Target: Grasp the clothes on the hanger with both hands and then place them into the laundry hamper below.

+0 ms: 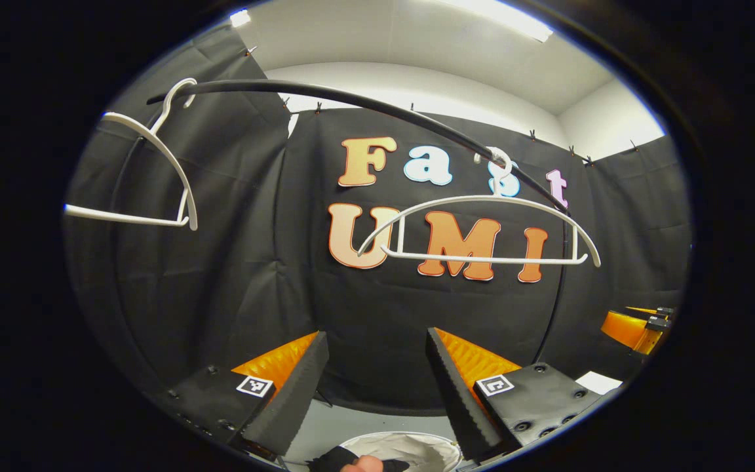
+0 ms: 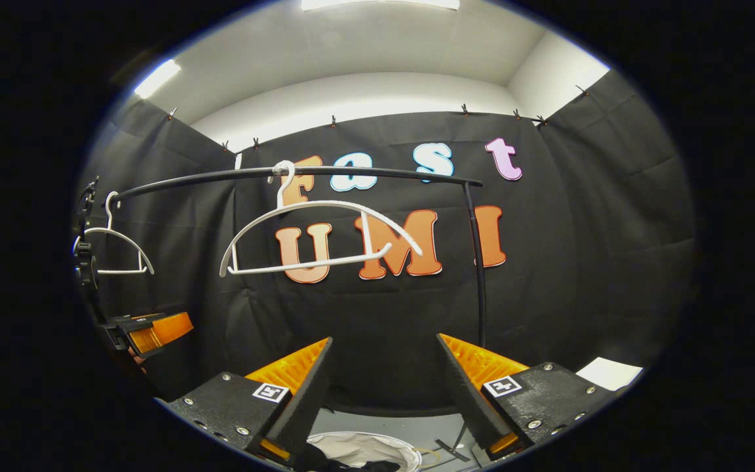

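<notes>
Two bare white hangers hang on a black rail [image 1: 351, 98]: one at the left [image 1: 148, 170], one at the right [image 1: 482, 229]. Below, the white-lined laundry hamper [image 1: 417, 446] holds a dark garment [image 1: 335, 459]. My left gripper [image 1: 377, 393] stands open above the hamper with nothing between its fingers. In the right gripper view the near hanger [image 2: 318, 236] and the far hanger [image 2: 115, 249] hang from the rail [image 2: 351, 173]. My right gripper [image 2: 384, 393] is open over the hamper [image 2: 358, 449], with dark cloth [image 2: 377, 465] at the hamper's near edge.
The rail's upright post [image 2: 479, 262] stands right of centre before the black cloth wall. The other gripper shows at the right edge [image 1: 636, 328] and at the left edge [image 2: 148, 331]. A white sheet [image 2: 609, 372] lies on the grey floor at the right.
</notes>
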A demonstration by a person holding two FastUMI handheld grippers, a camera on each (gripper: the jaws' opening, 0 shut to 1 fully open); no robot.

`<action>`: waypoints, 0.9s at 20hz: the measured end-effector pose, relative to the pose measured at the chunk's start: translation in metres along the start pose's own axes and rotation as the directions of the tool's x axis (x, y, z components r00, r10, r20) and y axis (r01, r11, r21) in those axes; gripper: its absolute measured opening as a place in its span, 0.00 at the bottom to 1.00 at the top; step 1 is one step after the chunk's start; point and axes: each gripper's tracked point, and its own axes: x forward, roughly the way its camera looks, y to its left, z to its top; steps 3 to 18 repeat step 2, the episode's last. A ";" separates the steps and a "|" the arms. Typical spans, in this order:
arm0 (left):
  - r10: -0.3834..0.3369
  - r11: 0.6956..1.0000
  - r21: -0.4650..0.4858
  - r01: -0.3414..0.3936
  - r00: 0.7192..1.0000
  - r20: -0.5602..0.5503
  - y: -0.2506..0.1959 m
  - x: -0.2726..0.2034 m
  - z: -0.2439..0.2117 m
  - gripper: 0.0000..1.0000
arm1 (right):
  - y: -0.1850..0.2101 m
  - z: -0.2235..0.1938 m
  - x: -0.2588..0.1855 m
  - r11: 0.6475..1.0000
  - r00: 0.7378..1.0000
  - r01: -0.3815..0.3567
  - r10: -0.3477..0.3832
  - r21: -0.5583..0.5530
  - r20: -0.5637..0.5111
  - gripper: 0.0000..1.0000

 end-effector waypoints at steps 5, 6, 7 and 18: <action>-0.002 1.000 0.003 0.002 1.000 -0.004 -0.001 -0.002 0.000 0.97 | 0.004 -0.001 -0.003 1.000 1.000 -0.008 0.008 0.010 -0.002 1.00; -0.002 1.000 0.003 0.002 1.000 -0.004 -0.001 -0.002 0.000 0.97 | 0.004 -0.001 -0.003 1.000 1.000 -0.008 0.008 0.010 -0.002 1.00; -0.002 1.000 0.003 0.002 1.000 -0.004 -0.001 -0.002 0.000 0.97 | 0.004 -0.001 -0.003 1.000 1.000 -0.008 0.008 0.010 -0.002 1.00; -0.002 1.000 0.003 0.002 1.000 -0.004 -0.001 -0.002 0.000 0.97 | 0.004 -0.001 -0.003 1.000 1.000 -0.008 0.008 0.010 -0.002 1.00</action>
